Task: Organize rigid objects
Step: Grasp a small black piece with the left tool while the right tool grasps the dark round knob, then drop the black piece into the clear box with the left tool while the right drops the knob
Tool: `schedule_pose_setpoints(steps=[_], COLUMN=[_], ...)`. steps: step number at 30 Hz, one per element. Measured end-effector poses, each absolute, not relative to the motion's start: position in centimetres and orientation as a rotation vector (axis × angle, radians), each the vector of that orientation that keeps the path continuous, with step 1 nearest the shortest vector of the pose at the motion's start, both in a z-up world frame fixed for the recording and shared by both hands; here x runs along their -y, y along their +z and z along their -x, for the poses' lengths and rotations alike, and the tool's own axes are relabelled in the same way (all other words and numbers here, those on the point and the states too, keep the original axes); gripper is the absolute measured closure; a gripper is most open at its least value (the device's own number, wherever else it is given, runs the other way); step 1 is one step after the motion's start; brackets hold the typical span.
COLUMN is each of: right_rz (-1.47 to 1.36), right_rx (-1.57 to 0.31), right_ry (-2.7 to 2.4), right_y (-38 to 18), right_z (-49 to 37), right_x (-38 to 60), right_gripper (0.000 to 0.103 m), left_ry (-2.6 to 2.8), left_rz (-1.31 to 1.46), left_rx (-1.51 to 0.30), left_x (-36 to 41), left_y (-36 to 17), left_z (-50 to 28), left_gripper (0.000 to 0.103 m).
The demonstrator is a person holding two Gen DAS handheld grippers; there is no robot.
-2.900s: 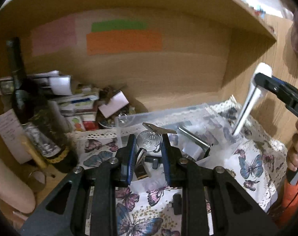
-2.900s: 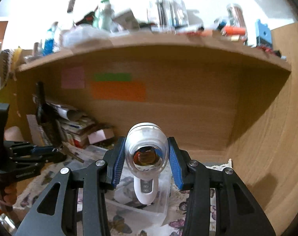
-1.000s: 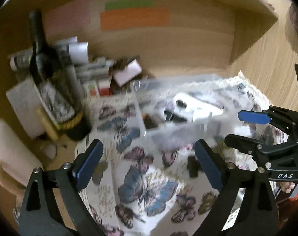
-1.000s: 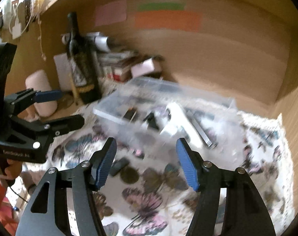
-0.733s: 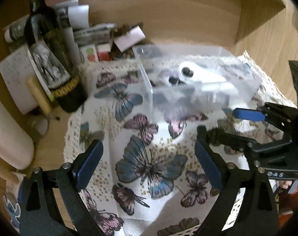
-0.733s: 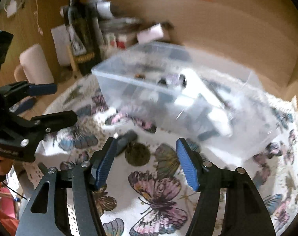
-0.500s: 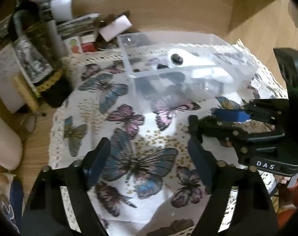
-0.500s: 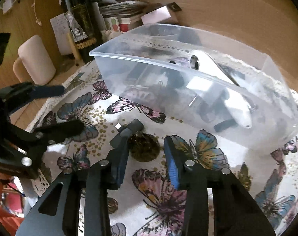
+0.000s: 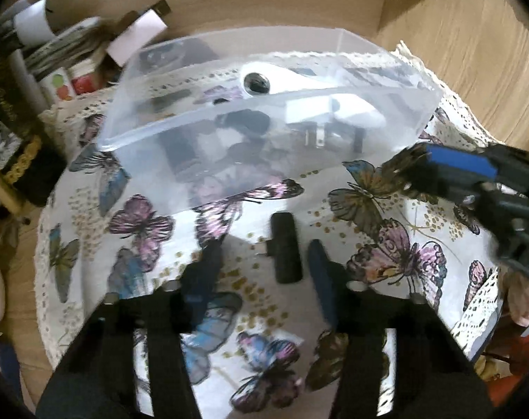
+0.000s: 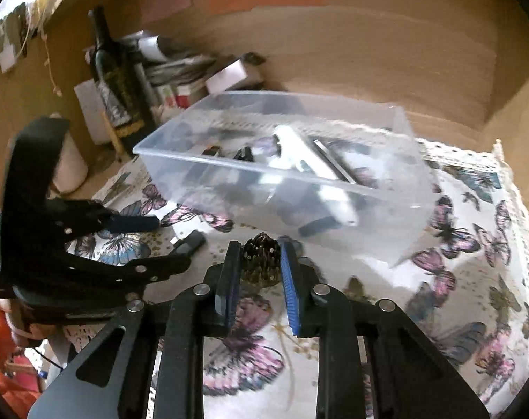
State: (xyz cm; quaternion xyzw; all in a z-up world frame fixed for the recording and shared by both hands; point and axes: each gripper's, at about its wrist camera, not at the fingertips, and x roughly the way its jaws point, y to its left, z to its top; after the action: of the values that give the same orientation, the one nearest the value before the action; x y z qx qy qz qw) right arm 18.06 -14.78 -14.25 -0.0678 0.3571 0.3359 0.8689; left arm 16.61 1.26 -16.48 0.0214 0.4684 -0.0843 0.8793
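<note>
While the right claw [image 10: 258, 265] pinches a small dark spiky cone-like object [image 10: 260, 262] just off the butterfly-printed white cloth [image 10: 467, 279] on the tabletop, presumably to carry it to the bin, the left claw [image 9: 262, 244] stands spread around a short black plastic stick-shaped gadget [image 9: 285, 251] lying on the cloth, apparently lined up for a grasp. Just beyond sits the clear plastic storage box [image 10: 386, 209], holding a long white device [image 10: 310, 167] and other dark items. Farther back a dark wine bottle [image 10: 114, 80] stands; its label is unreadable.
</note>
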Motion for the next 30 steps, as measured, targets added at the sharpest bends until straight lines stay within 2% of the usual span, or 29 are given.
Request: schedule_pose_setpoints(steps=[1,2,10,23,30], right_rz=[0.133,0.127,0.102,0.075,0.09], right_rx=[-0.741,-0.736,-0.676,-0.555,-0.493], right_ry=[0.698,0.697,0.678,0.645,0.606], right_y=[-14.0,-13.9,-12.3,-8.4,-6.7], right_z=[-18.0,-17.9,-17.4,-17.9,-19.9], right_x=[15.2,15.3,16.6,17.4,16.7], right_gripper=[0.083,0.083,0.083,0.083,0.082], left_ry=[-0.174,-0.177,-0.182,-0.131,-0.134], left_rz=[-0.045,-0.043,-0.001,-0.014,0.013], left_rx=[-0.968,-0.959,-0.914,-0.668,-0.671], left_x=[-1.2,-1.2,-1.9,-3.2,-3.7], left_y=[-16.5,-16.4,-14.9,-7.4,-6.8], left_z=[-16.7,-16.8,-16.2,-14.8,-17.4], left_gripper=[0.066,0.078,0.078,0.078,0.078])
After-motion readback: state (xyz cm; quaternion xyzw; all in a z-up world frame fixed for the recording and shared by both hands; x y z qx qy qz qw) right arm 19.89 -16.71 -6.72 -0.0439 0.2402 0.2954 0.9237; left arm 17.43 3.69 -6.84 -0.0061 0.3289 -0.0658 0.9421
